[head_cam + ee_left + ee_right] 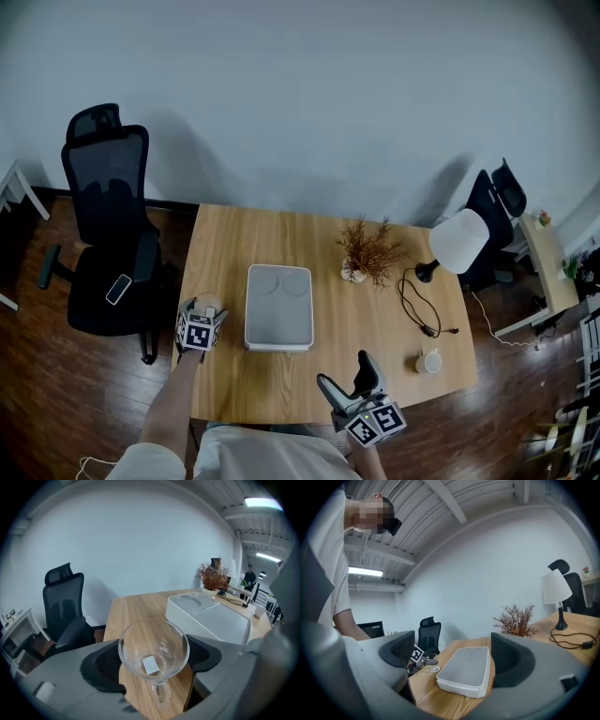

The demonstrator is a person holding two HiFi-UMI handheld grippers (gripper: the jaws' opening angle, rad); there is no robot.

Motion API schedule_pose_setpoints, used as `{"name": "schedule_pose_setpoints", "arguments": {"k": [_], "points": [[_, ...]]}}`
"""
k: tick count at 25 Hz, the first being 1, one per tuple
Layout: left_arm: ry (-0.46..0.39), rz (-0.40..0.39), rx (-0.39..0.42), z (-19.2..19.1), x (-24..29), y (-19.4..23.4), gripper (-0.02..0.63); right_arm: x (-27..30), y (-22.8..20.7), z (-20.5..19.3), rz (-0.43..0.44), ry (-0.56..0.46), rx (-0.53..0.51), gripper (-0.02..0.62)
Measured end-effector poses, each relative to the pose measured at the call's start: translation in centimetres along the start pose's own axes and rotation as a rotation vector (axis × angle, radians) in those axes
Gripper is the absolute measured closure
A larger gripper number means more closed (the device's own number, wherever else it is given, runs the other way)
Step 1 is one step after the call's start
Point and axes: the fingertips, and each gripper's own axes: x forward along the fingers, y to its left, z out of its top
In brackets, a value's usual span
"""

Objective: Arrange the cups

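A clear glass cup with a handle sits on the wooden table near its left edge, also seen as the glass cup from the head view. My left gripper is shut on it, a dark pad against each side of the bowl. A small white cup stands far off at the table's right front. My right gripper hovers open at the front edge, nothing between its jaws. The white tray lies in the middle between both grippers.
A dried plant, a white lamp and a black cable occupy the right back of the table. A black office chair stands left of the table, another chair at the right.
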Motion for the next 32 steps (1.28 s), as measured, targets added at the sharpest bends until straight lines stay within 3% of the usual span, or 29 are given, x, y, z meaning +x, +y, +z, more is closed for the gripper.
{"name": "schedule_pose_setpoints", "arguments": {"k": [9, 13, 18, 27, 32], "points": [[-0.03, 0.002, -0.061, -1.6, -9.5, -2.0, 0.201, 3.4, 1.8, 0.1, 0.093, -0.029, 0.035, 0.092], [-0.043, -0.001, -0.037, -2.1, -13.8, -3.7, 0.201, 4.8, 2.2, -0.1, 0.127, -0.028, 0.049, 0.092], [-0.062, -0.073, -0.033, -1.9, -18.5, -7.0, 0.201, 5.9, 2.9, 0.1, 0.165, -0.034, 0.057, 0.092], [-0.106, -0.199, -0.017, 2.0, -24.7, -11.8, 0.201, 6.0, 3.4, 0.1, 0.186, -0.034, 0.067, 0.092], [-0.161, -0.228, -0.019, 4.9, -24.6, -13.4, 0.201, 5.1, 2.2, -0.1, 0.154, -0.036, 0.072, 0.092]]}}
